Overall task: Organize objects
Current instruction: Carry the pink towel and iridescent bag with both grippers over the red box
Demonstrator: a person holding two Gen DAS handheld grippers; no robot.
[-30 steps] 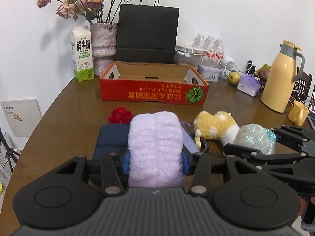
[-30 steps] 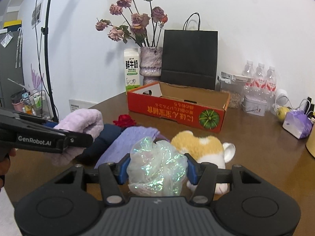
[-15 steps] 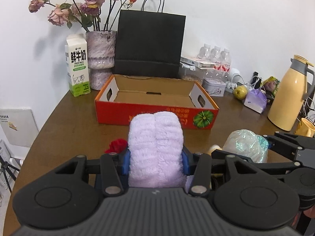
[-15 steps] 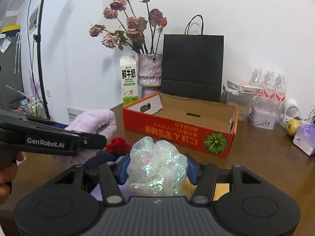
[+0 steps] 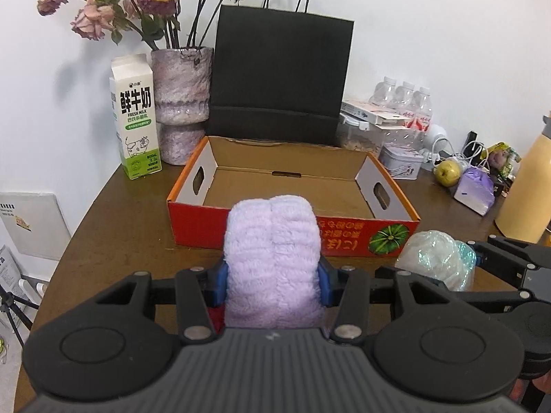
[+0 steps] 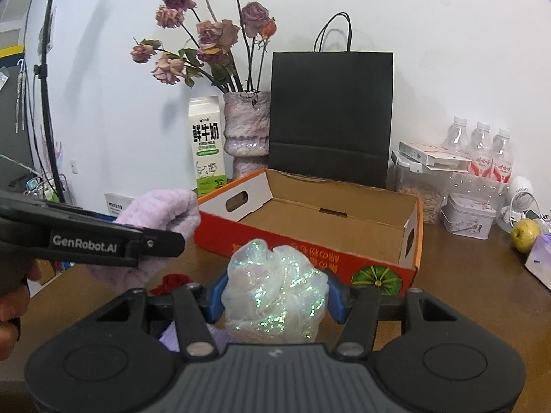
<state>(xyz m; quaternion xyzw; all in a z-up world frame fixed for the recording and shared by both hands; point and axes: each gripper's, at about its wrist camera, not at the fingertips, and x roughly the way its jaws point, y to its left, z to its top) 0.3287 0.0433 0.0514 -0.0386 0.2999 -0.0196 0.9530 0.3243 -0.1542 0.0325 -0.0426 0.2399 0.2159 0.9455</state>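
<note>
My left gripper [image 5: 272, 277] is shut on a fluffy lilac towel roll [image 5: 272, 258], held just short of the front wall of the red cardboard box [image 5: 292, 232]. The box is open-topped with nothing inside. To the right, my right gripper [image 6: 274, 297] is shut on a shimmery iridescent mesh ball [image 6: 275, 292], also in front of the box [image 6: 310, 254]. The right wrist view shows the left gripper [image 6: 162, 241] with the towel [image 6: 162, 210] at the left; the left wrist view shows the ball [image 5: 437, 258] at the right. A red fabric flower [image 6: 172, 282] lies on the table below.
Behind the box stand a milk carton [image 5: 136, 117], a vase of dried roses [image 5: 180, 103] and a black paper bag [image 5: 279, 75]. Water bottles [image 5: 403, 103], a tin [image 5: 401, 163], a green apple [image 5: 447, 172] and a yellow thermos [image 5: 527, 189] crowd the right side.
Both grippers have moved toward the box with their loads and risen slightly. The box now looms larger; the plush toy and the dark cloth have dropped out of view.
</note>
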